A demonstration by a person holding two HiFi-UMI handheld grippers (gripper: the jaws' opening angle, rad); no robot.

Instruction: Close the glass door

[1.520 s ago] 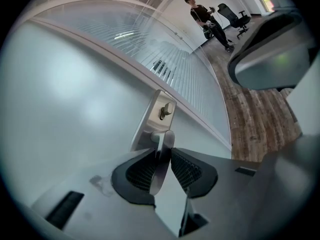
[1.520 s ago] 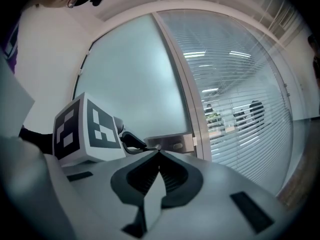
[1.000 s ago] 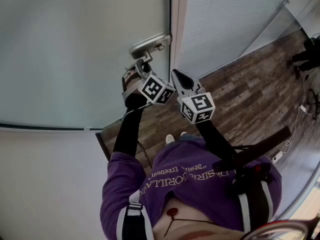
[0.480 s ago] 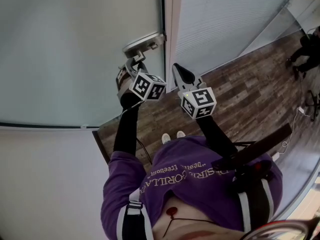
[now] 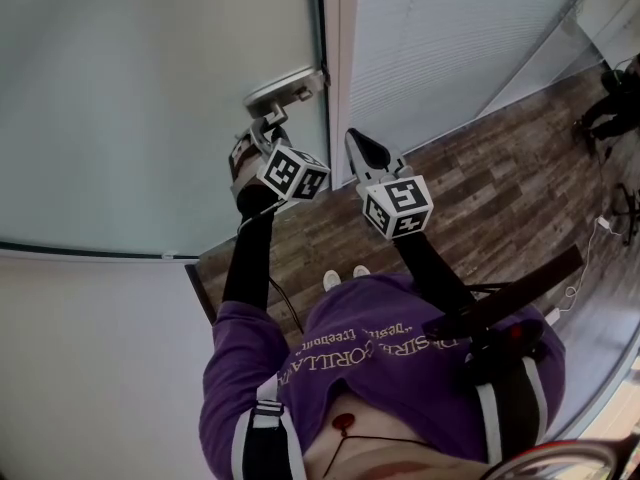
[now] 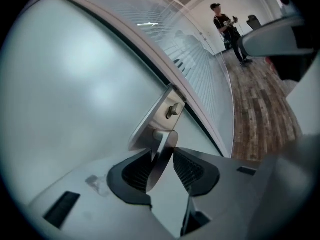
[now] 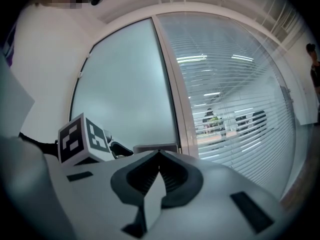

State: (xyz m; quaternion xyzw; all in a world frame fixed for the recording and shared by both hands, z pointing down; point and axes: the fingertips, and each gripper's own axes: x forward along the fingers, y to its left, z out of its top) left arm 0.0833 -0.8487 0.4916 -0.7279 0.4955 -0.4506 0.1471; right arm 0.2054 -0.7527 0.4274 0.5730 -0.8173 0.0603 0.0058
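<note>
We stand in a room with a wooden floor (image 5: 500, 188) of brown and grey planks, which runs away to our right along a glass wall (image 5: 450, 48) covered with thin horizontal blinds. To the left of this wall is the glass door (image 5: 150, 98), a large frosted pane of pale grey-green colour that we cannot see through. Its free edge stands right against the white frame post (image 5: 341, 68), with only a thin dark line between them, so the door looks closed; whether it is latched we cannot tell. Far down the room a person (image 6: 227, 26) in dark clothes stands on the floor. On the door, near its free edge, is a metal plate (image 6: 150, 126) which carries the handle (image 6: 164, 151), a flat lever, and a small lock knob (image 6: 174, 110). The left gripper (image 5: 272, 123) is at this lever: its jaws stand apart, the lever is between them, and the pads do not press on it. The right gripper (image 5: 356, 144) hangs just to the right, in front of the post, with its jaws together and nothing between them.
</note>
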